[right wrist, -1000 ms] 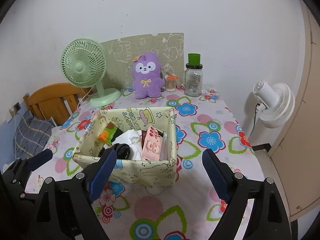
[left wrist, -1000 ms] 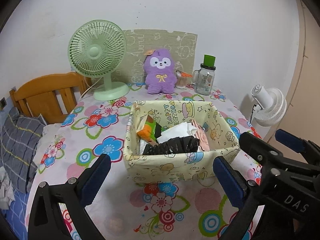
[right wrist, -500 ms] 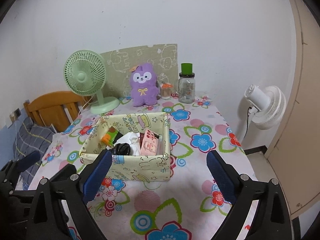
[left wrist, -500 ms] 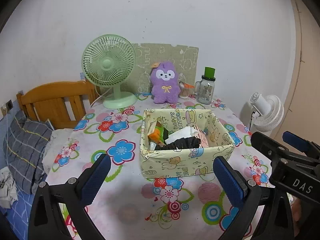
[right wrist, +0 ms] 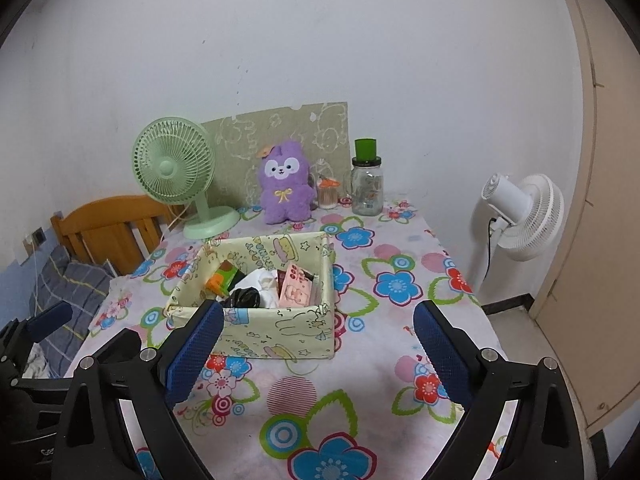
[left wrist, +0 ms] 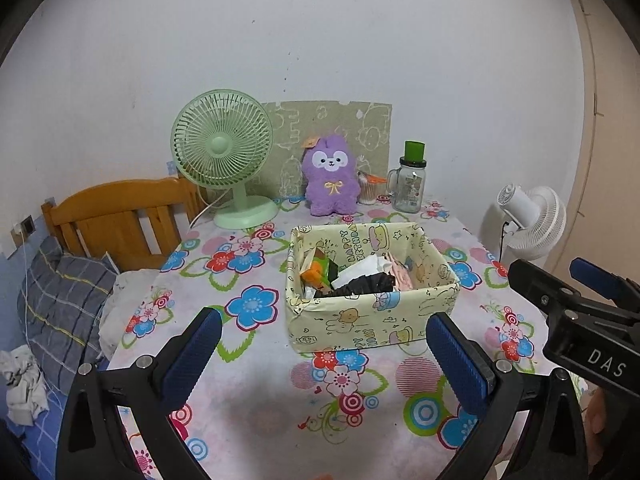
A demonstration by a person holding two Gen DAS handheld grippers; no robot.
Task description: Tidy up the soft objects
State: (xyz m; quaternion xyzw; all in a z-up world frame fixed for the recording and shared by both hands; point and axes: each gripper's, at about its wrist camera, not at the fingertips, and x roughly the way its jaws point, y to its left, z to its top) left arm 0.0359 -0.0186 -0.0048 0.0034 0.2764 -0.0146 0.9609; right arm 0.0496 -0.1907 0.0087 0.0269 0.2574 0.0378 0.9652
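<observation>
Desk under flowered cloth point(left wrist: 248, 308), white wall behind. Fabric box point(left wrist: 372, 320) of soft items sits ahead of both grippers; left gripper point(left wrist: 320, 344) and right gripper point(right wrist: 316, 340) jaws spread, empty, right just widened. Purple plush point(right wrist: 284, 184) stands beyond the box against the wall, probably nearer the right gripper

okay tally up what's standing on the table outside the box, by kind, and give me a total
Fans: 1, the green fan
Plush toys: 1, the purple plush
Jars: 1, the glass jar with a green lid
Small cups: 1, the cup beside the plush
Total: 4
The white fan stands off the table, not counted.
</observation>
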